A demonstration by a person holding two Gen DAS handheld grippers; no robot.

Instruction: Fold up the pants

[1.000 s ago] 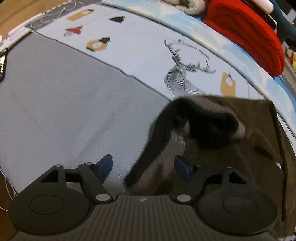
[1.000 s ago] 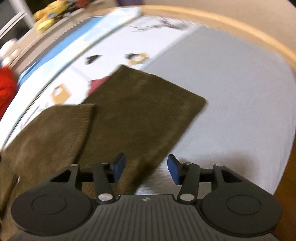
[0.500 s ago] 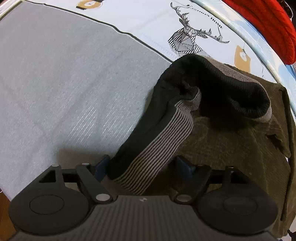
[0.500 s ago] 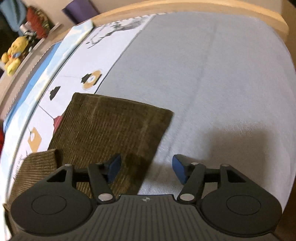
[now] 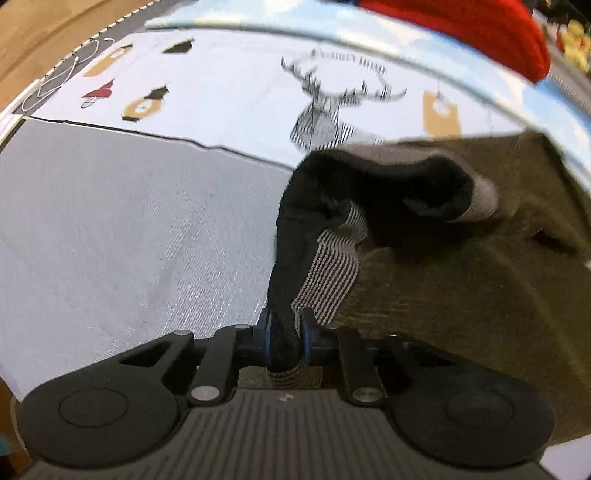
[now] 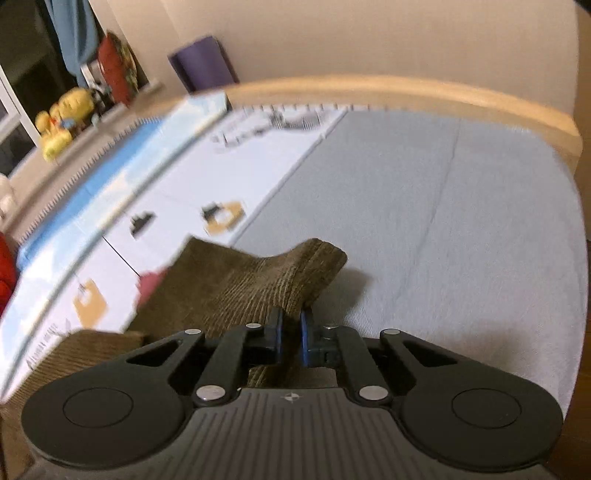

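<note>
Olive-brown corduroy pants (image 5: 461,291) lie on a bed, with a black and grey striped waistband (image 5: 328,273) turned open. My left gripper (image 5: 285,334) is shut on the waistband edge and lifts it off the sheet. In the right wrist view the leg end of the pants (image 6: 266,284) is raised and bunched. My right gripper (image 6: 291,334) is shut on that leg hem, just above the grey sheet (image 6: 443,240).
A white and blue printed cover (image 5: 240,81) with a deer drawing lies beyond the pants. A red knit item (image 5: 480,26) sits at the far right. The wooden bed frame (image 6: 406,92) curves behind the grey sheet. Yellow toys (image 6: 59,122) stand on a ledge.
Both grippers were open over the pants. The left has closed on the waistband and the right on the leg hem, and both have lifted the cloth.
</note>
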